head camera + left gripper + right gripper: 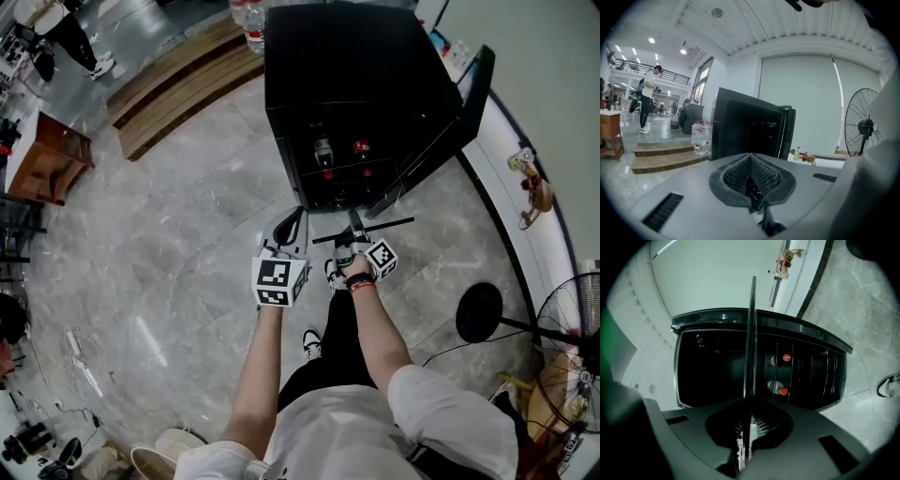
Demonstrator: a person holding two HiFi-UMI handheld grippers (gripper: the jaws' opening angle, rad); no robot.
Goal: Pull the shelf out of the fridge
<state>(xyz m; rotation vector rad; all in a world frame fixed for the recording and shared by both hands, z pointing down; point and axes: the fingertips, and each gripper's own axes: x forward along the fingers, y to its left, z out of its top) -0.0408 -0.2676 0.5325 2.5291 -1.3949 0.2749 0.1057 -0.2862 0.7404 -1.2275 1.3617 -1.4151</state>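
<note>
Black and thin, the shelf [751, 333] shows you only its edge. The fingers of your right gripper [748, 420] pinch it tightly and hold it just in front of the open fridge [347, 75]. Your left gripper [751, 164] has its fingers pressed together on nothing.

Lit brightly and evenly from overhead by ceiling lamps [651, 41] far left of the left gripper [751, 159]. Streaked with pale glare across the polished floor [150, 337]. Sunk in near-black inside the fridge [717, 371] ahead of the right gripper [749, 408], save for red bottle caps [786, 357]; cut by the shelf [751, 333] as a thin dark silhouette between its jaws. Bowed heavily at every edge, vignetted black at the corners. Soft near the lens, sharp beyond.
</note>
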